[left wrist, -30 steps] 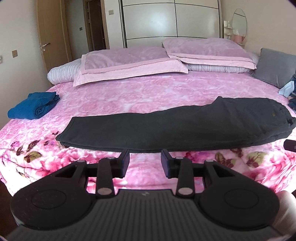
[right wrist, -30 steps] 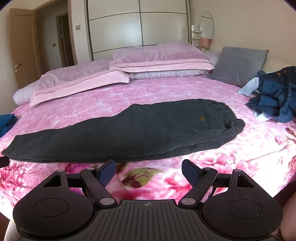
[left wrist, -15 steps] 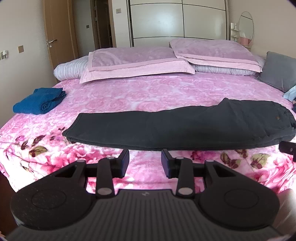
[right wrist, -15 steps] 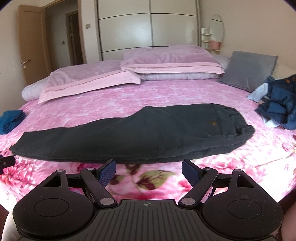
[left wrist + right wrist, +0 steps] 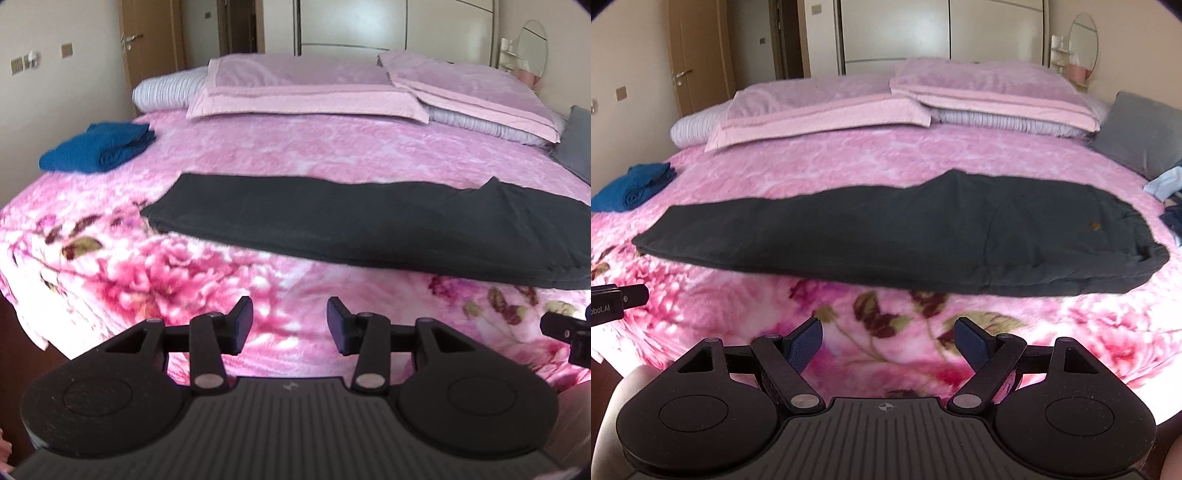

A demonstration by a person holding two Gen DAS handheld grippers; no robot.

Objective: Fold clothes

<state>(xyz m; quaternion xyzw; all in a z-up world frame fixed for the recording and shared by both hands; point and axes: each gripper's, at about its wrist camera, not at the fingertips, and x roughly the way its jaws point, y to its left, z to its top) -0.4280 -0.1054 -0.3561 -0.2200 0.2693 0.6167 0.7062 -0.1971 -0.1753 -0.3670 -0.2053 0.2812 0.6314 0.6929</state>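
Dark grey trousers (image 5: 369,225) (image 5: 905,240) lie flat across the pink floral bedspread, folded lengthwise, leg ends to the left and waist to the right. My left gripper (image 5: 290,321) hovers over the bedspread short of the trousers' near edge; its jaws are opening with nothing between them. My right gripper (image 5: 888,341) stands open and empty, also short of the near edge, below the trousers' middle. The right gripper's tip (image 5: 565,328) shows at the right edge of the left wrist view. The left gripper's tip (image 5: 617,301) shows at the left edge of the right wrist view.
A folded blue garment (image 5: 98,147) (image 5: 631,186) sits at the bed's left side. Pink pillows (image 5: 306,88) (image 5: 990,92) line the head of the bed, a grey cushion (image 5: 1141,134) at the right. Blue clothes (image 5: 1171,184) lie at the far right. The bed's near edge (image 5: 33,325) drops off at the left.
Both grippers have moved in and down toward the bed, so the trousers look larger and nearer. The left gripper's jaws stand wider apart. The views have rolled slightly.
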